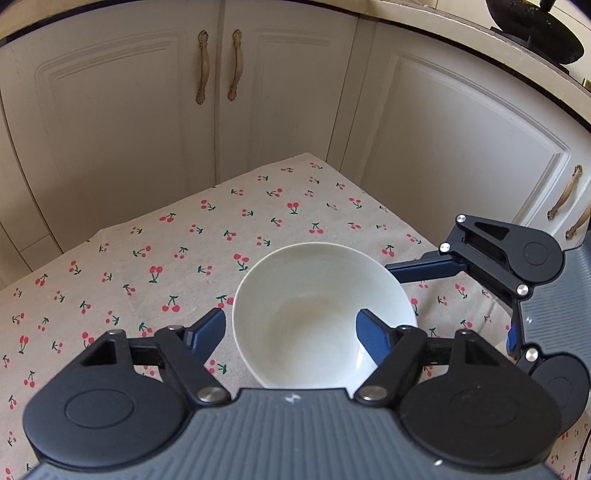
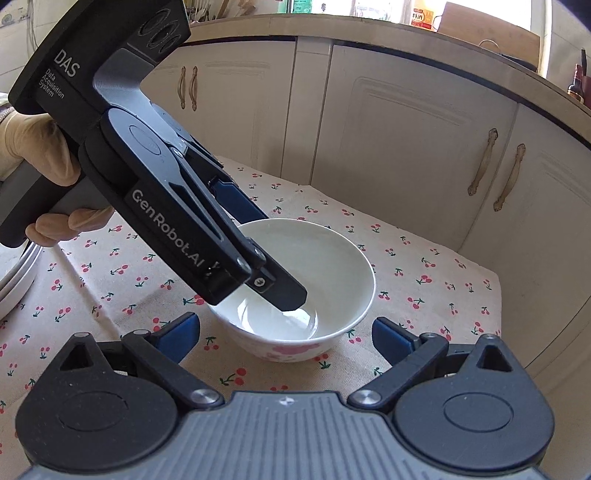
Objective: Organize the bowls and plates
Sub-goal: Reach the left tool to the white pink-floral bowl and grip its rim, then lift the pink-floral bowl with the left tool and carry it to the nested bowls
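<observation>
Left gripper (image 1: 291, 328) is partway open and straddling the rim of the bowl (image 1: 306, 295). One blue finger (image 1: 373, 339) is down inside the bowl, the other sits just outside the wall on the opposite side. There's still a gap btw pads and wall, so it's not pinching anything afaict. From the right wrist cam you can see the inside finger reaching down close to the bowl's bottom; can't tell if it actually touches. A gloved hand (image 2: 40, 147) has the left gripper by its handle.

Right gripper (image 2: 286, 332) has its jaws spread wide w/ nothing between the pads. The bowl sits just ahead of them, roughly centred in the gap. In the left wrist cam one of its fingers pokes in from the right, very near the bowl's rim. Whether it's touching, idk.

The bowl itself is white, upright and empty, w/ a pink flower print on the outside. It stands on the cherry-print tablecloth (image 1: 147, 258), about mid-table.

At the left edge of the right cam there's a stack of plates (image 2: 14, 273), mostly cut off, well apart from the bowl.

Behind the table are cream cabinet doors (image 1: 110, 129) w/ curvy handles. On the counter above are some bottles (image 2: 421, 16) and a dark pot (image 1: 535, 33).
</observation>
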Tool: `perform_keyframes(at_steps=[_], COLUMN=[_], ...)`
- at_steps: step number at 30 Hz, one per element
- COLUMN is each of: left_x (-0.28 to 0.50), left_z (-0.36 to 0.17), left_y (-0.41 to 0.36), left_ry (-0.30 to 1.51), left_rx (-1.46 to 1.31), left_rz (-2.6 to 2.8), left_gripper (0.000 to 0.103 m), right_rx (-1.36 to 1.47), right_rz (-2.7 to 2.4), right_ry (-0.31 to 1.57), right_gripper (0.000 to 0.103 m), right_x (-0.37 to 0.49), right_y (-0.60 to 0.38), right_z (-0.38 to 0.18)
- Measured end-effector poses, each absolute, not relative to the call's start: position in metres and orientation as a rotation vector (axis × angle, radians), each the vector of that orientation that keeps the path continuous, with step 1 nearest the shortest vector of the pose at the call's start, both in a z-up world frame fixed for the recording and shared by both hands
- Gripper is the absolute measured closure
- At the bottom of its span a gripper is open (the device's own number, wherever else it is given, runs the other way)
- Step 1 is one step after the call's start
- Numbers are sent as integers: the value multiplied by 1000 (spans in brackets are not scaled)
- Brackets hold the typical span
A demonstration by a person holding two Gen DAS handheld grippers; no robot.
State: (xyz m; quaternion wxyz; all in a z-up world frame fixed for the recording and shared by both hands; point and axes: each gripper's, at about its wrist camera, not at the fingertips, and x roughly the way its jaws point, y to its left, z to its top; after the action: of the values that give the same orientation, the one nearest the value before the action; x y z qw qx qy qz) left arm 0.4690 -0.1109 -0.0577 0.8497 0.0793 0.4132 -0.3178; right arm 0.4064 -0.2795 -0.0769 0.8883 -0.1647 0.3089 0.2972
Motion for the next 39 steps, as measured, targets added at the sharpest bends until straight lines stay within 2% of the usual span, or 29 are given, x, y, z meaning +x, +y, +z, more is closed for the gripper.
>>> perform_keyframes(at_steps=[3, 6, 23, 39], left_x=[471, 473, 446, 351], left_z=[-60, -62, -42, 9], left_y=[-112, -113, -115, -107], left_ry=[875, 883, 861, 802], left_rx=[163, 161, 177, 187], left_rz=[-675, -685, -699, -708], left_gripper=[34, 38, 39, 38], right_rx=[-338, -333, -340, -370], right_rz=[616, 616, 608, 603], right_ry=[643, 644, 662, 646], right_gripper=[14, 15, 15, 15], right_x=[408, 408, 389, 298], right_y=[-279, -279, -278, -271], right_z=[-78, -77, -58, -3])
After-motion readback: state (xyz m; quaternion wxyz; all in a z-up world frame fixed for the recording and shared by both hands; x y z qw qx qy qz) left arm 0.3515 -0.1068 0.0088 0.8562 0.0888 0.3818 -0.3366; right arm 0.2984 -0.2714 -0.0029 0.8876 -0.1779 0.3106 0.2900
